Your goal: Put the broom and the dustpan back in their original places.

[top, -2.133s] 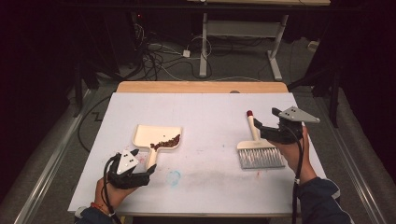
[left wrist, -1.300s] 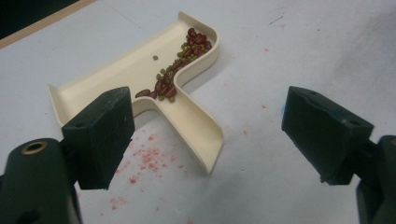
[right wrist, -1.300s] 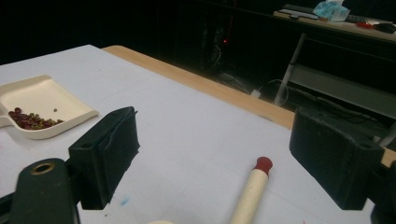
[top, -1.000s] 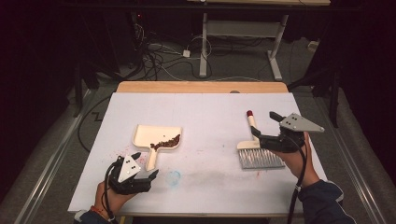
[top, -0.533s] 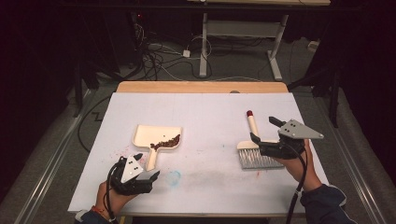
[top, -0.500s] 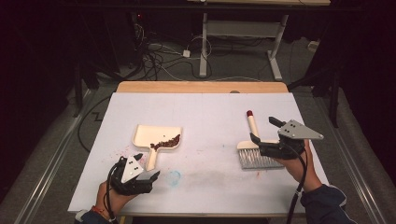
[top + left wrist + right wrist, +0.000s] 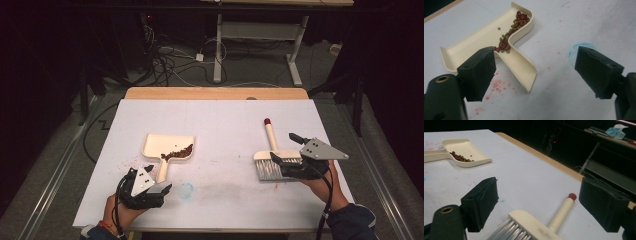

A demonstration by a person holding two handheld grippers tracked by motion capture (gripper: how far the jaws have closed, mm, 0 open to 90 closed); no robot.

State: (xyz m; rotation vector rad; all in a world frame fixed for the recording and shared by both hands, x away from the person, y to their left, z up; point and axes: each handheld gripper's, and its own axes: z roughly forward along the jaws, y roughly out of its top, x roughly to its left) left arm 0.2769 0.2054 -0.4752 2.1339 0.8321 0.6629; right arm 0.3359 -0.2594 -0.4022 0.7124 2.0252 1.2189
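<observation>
A cream dustpan [image 7: 167,146] lies flat on the white table, with red and green beans [image 7: 177,152] piled at its neck. My left gripper [image 7: 159,179] stands open just short of the handle's end, and the dustpan handle [image 7: 520,67] lies between its jaws, untouched. A cream brush [image 7: 272,157] with grey bristles and a red-tipped handle lies at the right. My right gripper [image 7: 286,148] is open beside the brush head. The brush [image 7: 534,225] rests loose on the table between the jaws, and the dustpan [image 7: 464,151] shows far off at the left.
A blue smudge [image 7: 186,190] and red specks [image 7: 496,85] mark the white table cover [image 7: 220,125]. A wooden strip [image 7: 215,93] edges the far side. Beyond it are a dark floor with cables [image 7: 170,55] and a desk frame [image 7: 260,30].
Both hands have drawn back toward the near edge, the left gripper away from the dustpan handle and the right gripper off the brush handle. The dustpan and brush lie still.
</observation>
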